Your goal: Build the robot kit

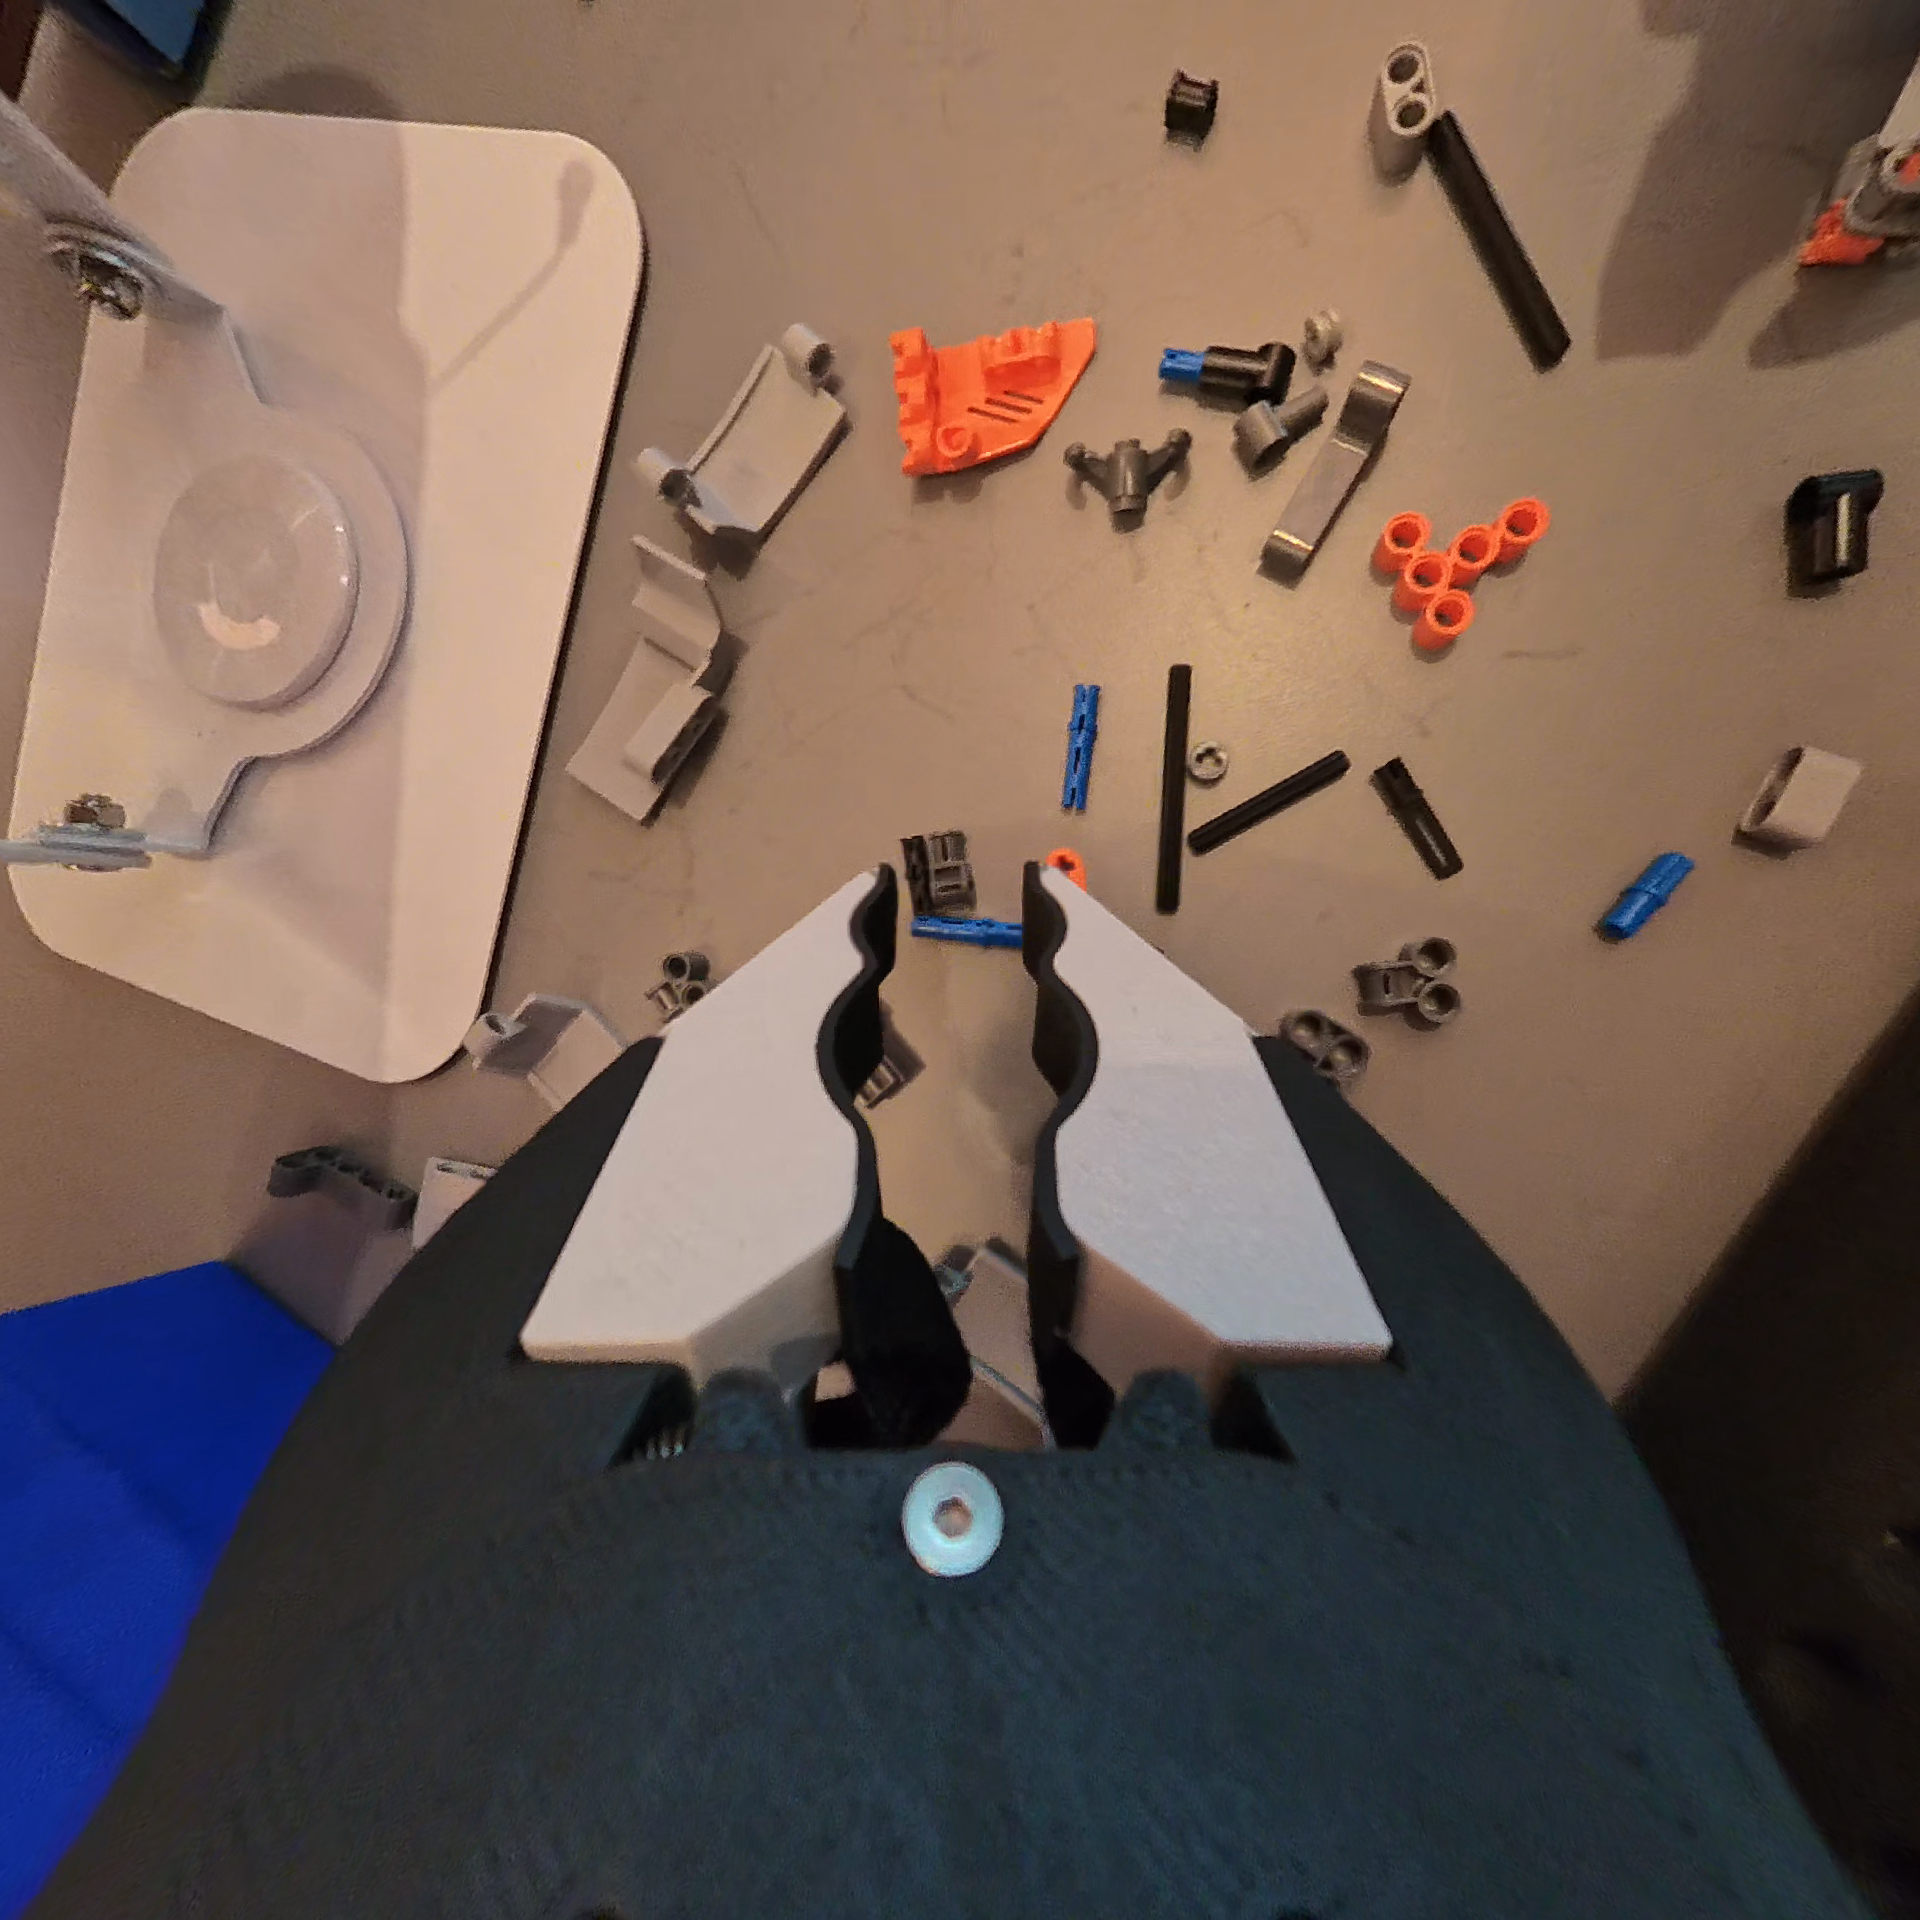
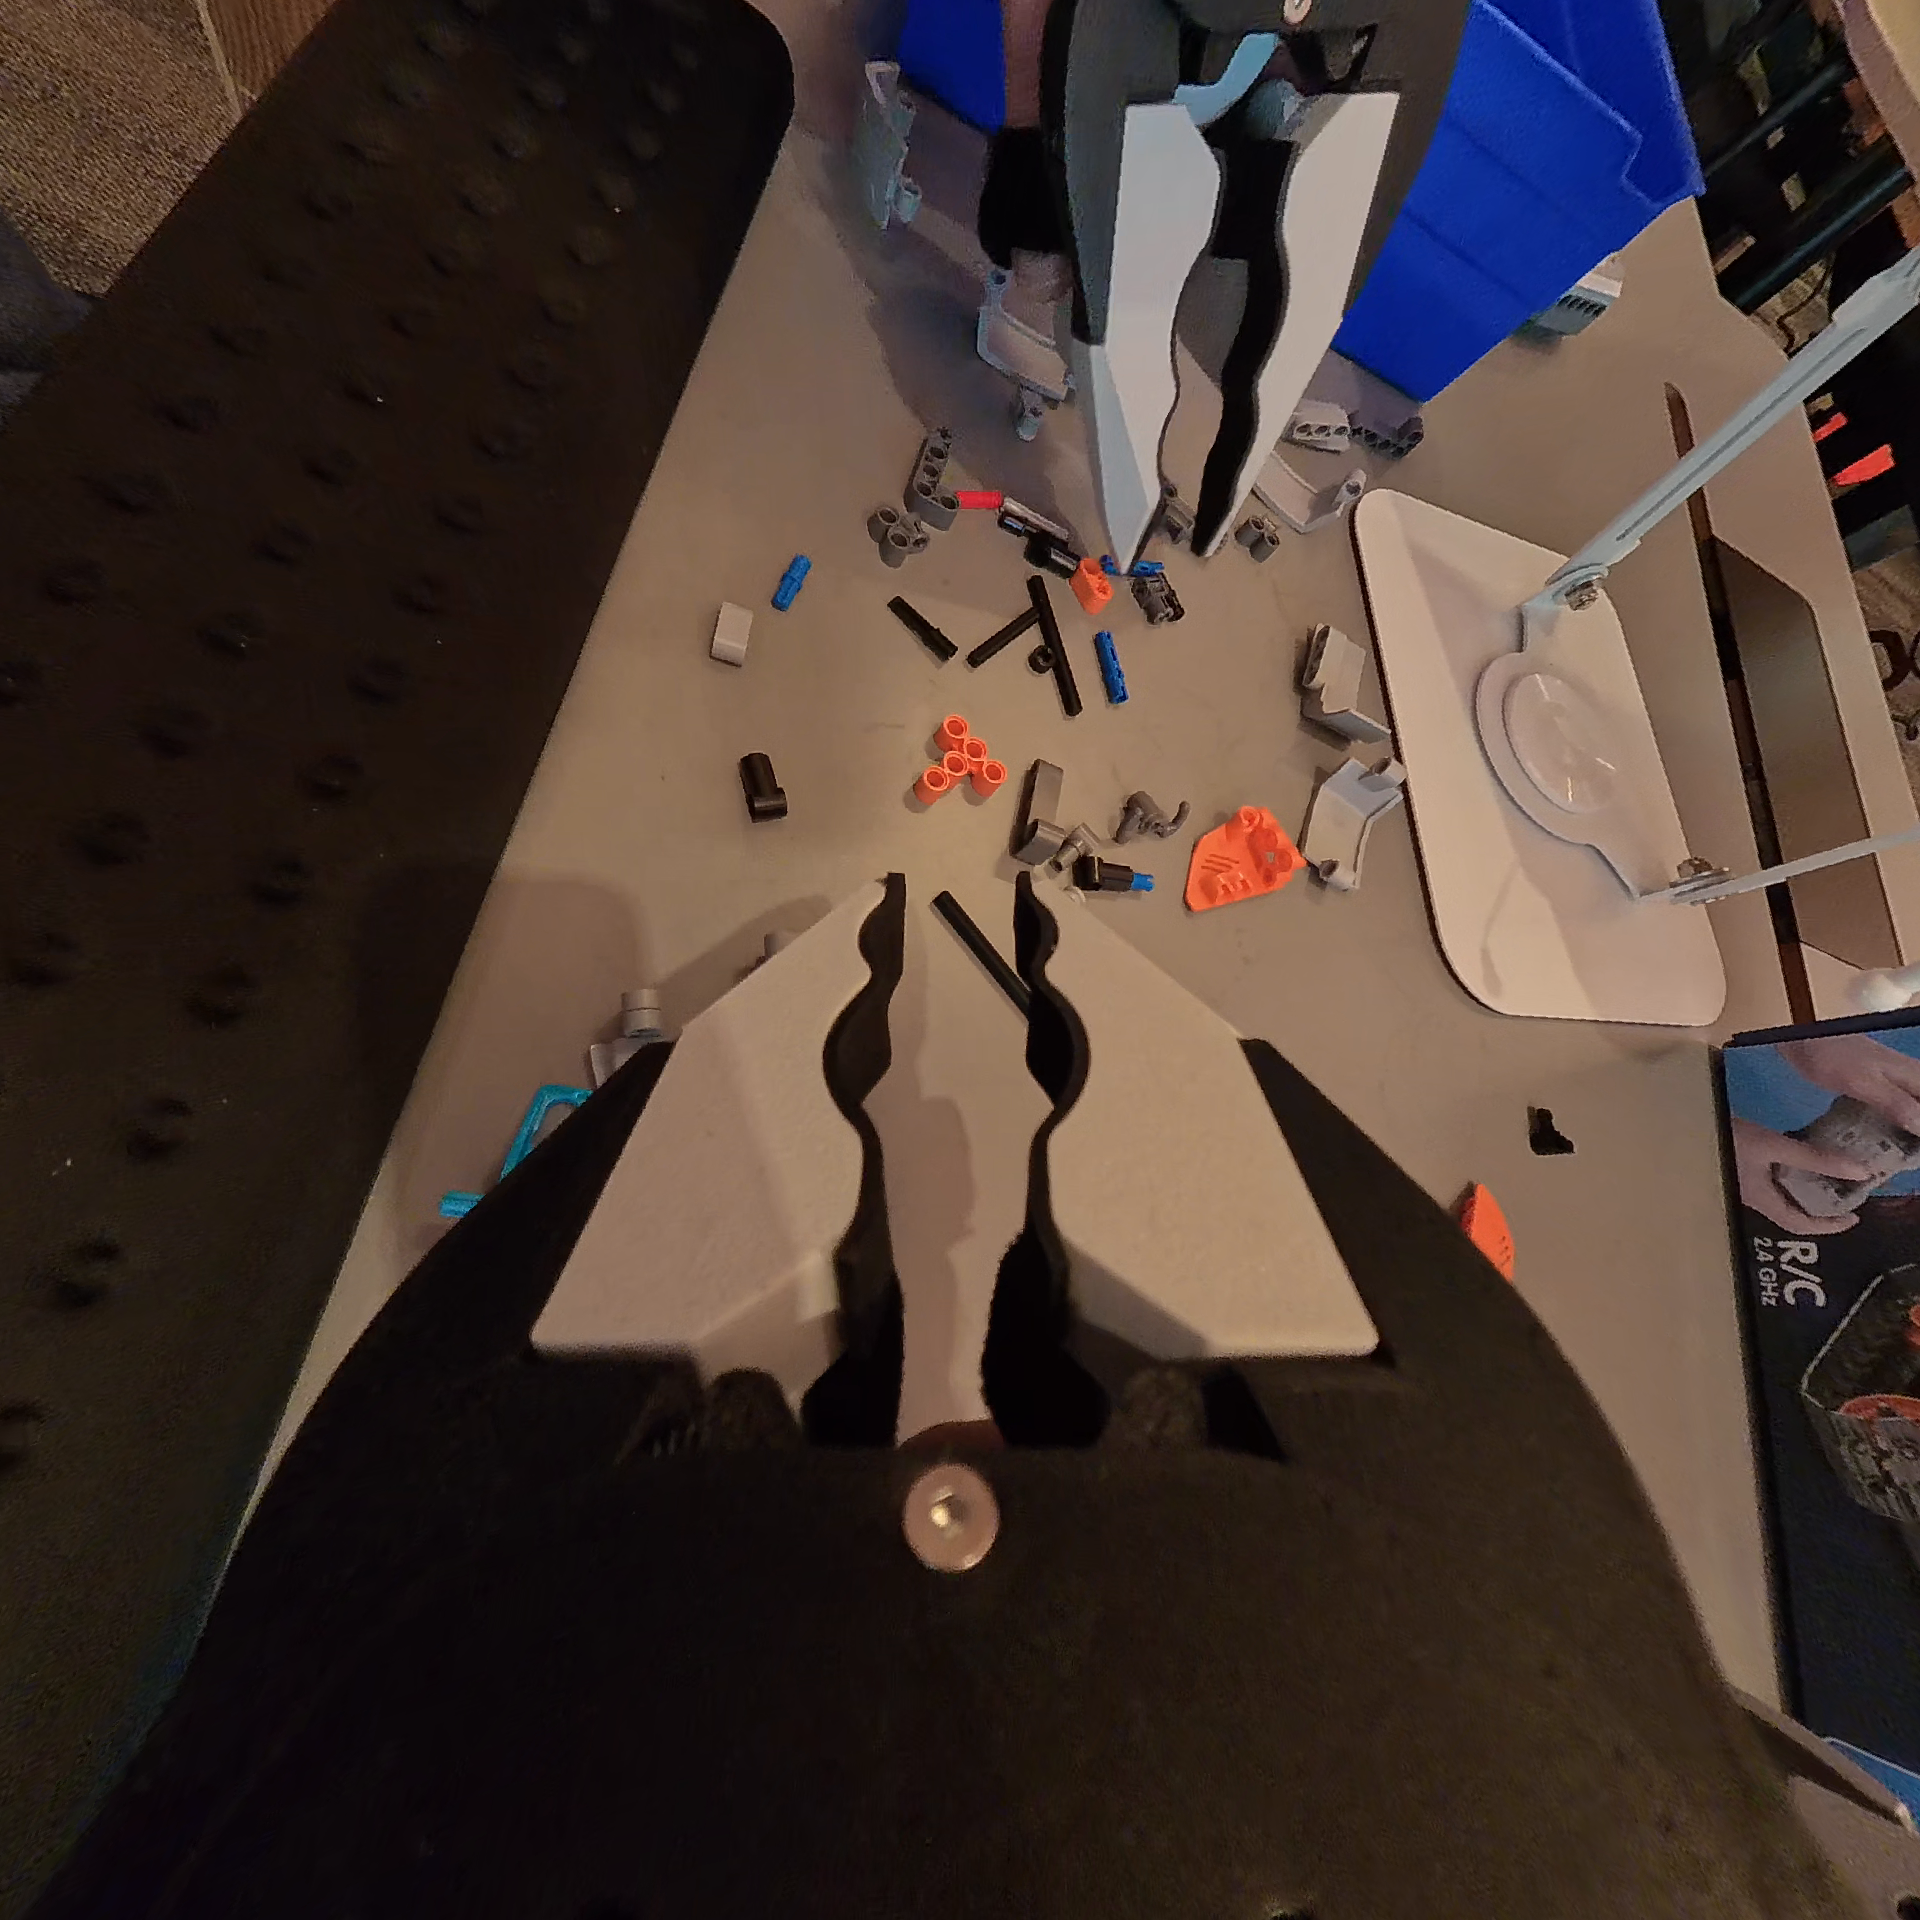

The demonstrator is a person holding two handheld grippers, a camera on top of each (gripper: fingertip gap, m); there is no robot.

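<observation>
While my left gripper (image 1: 958,883) hung low over the grey table (image 1: 935,156), its jaws stood apart and empty, with a small blue pin (image 1: 966,928) lying crosswise between the fingertips and a dark grey connector (image 1: 940,864) just beyond them. My right gripper (image 2: 958,891) was likewise parted and held nothing; a black axle (image 2: 979,948) lay on the table between its tips. Farther out lay an orange panel (image 1: 987,395), a cluster of orange bushes (image 1: 1460,561), and, at far left, a white tray (image 1: 499,520) under a magnifier lens (image 1: 260,577).
</observation>
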